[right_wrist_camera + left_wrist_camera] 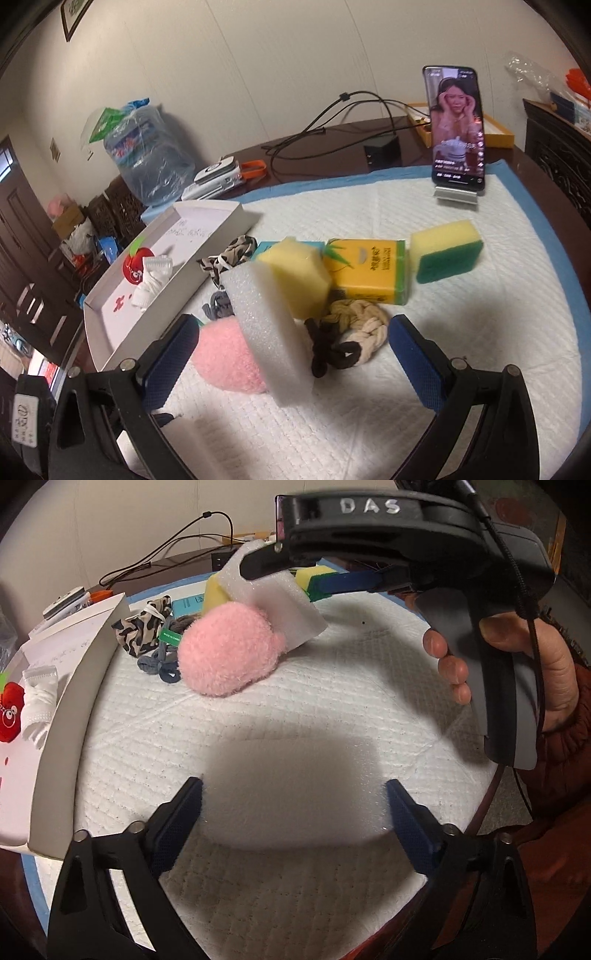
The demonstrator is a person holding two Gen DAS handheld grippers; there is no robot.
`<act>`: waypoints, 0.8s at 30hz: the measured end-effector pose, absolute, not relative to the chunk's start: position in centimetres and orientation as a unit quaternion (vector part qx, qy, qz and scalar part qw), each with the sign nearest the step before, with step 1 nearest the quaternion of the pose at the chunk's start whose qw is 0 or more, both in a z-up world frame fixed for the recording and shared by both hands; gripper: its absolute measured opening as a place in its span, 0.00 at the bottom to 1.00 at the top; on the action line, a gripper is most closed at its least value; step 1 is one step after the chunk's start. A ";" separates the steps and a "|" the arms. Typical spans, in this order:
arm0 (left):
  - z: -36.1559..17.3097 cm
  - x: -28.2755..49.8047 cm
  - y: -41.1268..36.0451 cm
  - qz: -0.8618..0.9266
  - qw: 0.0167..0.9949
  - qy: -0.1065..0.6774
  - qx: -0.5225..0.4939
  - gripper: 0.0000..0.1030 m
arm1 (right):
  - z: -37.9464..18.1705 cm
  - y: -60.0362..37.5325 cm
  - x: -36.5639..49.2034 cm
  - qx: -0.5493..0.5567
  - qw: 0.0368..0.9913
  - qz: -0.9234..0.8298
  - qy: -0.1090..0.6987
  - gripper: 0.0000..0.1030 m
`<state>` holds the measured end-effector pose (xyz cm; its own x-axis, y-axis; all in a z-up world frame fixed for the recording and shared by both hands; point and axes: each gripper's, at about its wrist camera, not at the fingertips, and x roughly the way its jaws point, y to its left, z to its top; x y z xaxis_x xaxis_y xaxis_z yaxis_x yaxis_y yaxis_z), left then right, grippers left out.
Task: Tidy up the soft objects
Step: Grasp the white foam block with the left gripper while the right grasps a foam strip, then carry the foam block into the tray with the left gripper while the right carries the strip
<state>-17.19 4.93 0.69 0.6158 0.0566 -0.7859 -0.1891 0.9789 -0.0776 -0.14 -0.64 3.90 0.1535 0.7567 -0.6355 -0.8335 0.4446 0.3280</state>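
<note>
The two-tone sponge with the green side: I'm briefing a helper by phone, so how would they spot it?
Start at the phone on its stand at the far edge of the white quilted pad. Nearer than it, right of the yellow tissue pack, stands the sponge. Unlike the all-yellow sponge in the pile, it has a dark green scouring face and stands apart.

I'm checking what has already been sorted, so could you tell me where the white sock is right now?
The white sock lies inside the white box on the left of the right wrist view, right beside the red plush toy.
</note>
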 end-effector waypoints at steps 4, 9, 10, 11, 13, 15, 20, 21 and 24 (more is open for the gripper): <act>0.8 -17.6 5.9 0.068 0.898 0.425 -0.093 0.88 | 2.9 -0.3 0.1 -0.047 0.745 0.525 0.410 0.50; 2.2 -18.4 6.4 0.080 0.910 0.395 -0.095 0.88 | 3.0 -1.5 0.4 -0.023 0.739 0.529 0.415 0.21; 2.7 -18.8 6.5 0.082 0.914 0.386 -0.096 0.88 | 3.4 -1.8 0.3 -0.017 0.742 0.529 0.411 0.21; 3.1 -18.9 6.7 0.084 0.917 0.378 -0.096 0.88 | 3.9 -2.3 0.3 -0.008 0.745 0.530 0.405 0.21; 4.1 -19.3 7.1 0.093 0.923 0.360 -0.095 0.88 | 4.9 -3.1 0.0 0.006 0.751 0.533 0.389 0.21; 5.4 -19.8 7.6 0.108 0.930 0.339 -0.093 0.88 | 6.0 -3.8 -0.5 0.017 0.756 0.539 0.372 0.21; 8.8 -21.6 9.1 0.151 0.944 0.278 -0.098 0.88 | 8.3 -3.7 -2.8 0.015 0.756 0.564 0.331 0.21; 9.3 -22.0 9.4 0.161 0.945 0.267 -0.097 0.88 | 8.6 -3.5 -3.3 0.013 0.755 0.569 0.325 0.21; 10.4 -23.3 10.6 0.184 0.947 0.243 -0.106 0.88 | 9.0 -3.3 -4.1 0.008 0.752 0.580 0.314 0.18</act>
<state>-23.33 10.56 10.39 0.8143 0.2969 -0.4988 -0.3994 0.9101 -0.1104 -4.07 -3.28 8.99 0.1310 0.8764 -0.4635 -0.8667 0.3282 0.3756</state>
